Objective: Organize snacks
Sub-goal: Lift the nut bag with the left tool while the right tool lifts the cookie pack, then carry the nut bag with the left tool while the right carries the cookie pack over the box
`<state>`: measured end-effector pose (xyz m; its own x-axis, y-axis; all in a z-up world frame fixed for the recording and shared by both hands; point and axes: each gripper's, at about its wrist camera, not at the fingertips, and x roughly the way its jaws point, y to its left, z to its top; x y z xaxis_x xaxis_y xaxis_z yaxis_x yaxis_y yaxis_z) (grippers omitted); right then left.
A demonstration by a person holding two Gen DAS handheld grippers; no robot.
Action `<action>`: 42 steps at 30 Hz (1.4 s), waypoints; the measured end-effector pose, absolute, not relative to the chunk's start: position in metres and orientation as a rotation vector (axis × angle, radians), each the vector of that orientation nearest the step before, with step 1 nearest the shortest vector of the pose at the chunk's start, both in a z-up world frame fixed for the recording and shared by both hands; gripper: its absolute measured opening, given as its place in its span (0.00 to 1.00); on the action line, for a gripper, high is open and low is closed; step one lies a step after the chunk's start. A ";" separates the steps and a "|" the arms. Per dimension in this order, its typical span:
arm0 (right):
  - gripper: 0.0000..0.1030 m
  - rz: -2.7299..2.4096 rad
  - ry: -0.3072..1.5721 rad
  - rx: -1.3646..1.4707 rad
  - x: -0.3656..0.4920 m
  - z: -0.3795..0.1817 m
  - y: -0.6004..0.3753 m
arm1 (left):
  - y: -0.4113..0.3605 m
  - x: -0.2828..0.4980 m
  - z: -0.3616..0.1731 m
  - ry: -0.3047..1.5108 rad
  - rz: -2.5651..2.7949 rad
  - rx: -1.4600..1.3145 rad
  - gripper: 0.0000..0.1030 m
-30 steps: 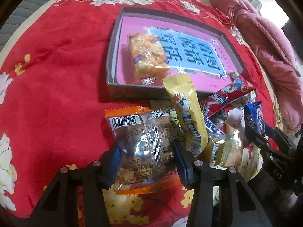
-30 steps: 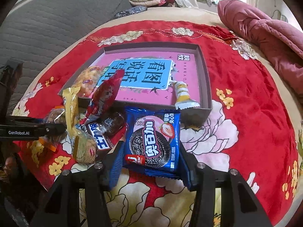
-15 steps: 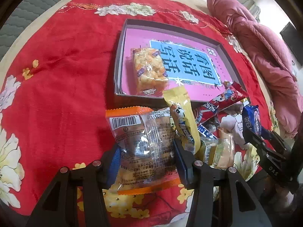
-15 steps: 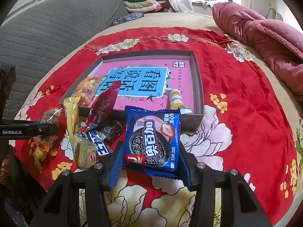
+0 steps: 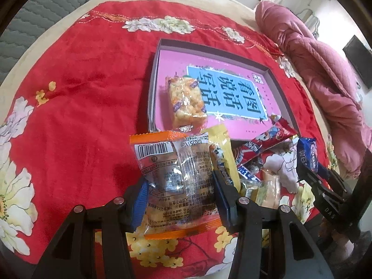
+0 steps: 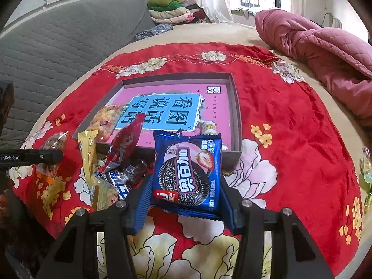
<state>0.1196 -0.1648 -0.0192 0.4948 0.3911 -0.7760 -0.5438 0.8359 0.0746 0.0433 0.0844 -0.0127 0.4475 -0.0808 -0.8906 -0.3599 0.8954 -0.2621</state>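
Observation:
My left gripper [image 5: 180, 193] is shut on an orange-edged clear snack packet [image 5: 176, 174] and holds it above the red cloth, short of the box. My right gripper [image 6: 186, 195] is shut on a blue Oreo packet [image 6: 188, 172], held just before the box's near wall. The shallow grey box [image 6: 236, 107] with a pink and blue printed bottom lies ahead; it also shows in the left wrist view [image 5: 153, 88]. Inside it lie a yellow rice-crisp packet [image 5: 186, 102] and a small yellow-white packet [image 6: 208, 126].
A heap of loose snacks lies between the grippers: a yellow bar [image 6: 88, 153], a red bar [image 6: 125, 141], a blue-white bar [image 6: 118, 183] and a pale biscuit pack [image 6: 102, 193]. A pink quilt [image 6: 325, 53] lies at the far right. The red flowered cloth [image 6: 290, 127] covers the bed.
Both grippers have risen and drawn back from the box, each carrying its packet. The box now looks farther and smaller in both views.

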 end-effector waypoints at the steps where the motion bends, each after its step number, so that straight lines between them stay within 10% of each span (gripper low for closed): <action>1: 0.51 0.571 0.886 -0.188 0.120 -0.019 -0.165 | 0.085 0.044 -0.011 1.098 0.179 -0.451 0.51; 42: 0.51 0.569 0.809 -0.102 0.155 -0.013 -0.161 | 0.082 0.094 0.009 1.023 0.155 -0.457 0.51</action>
<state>0.1547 -0.1615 -0.0134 0.5502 0.4416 -0.7087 -0.5177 0.8463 0.1255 0.0940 0.0824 0.0092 0.5197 -0.0857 -0.8500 -0.3336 0.8956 -0.2942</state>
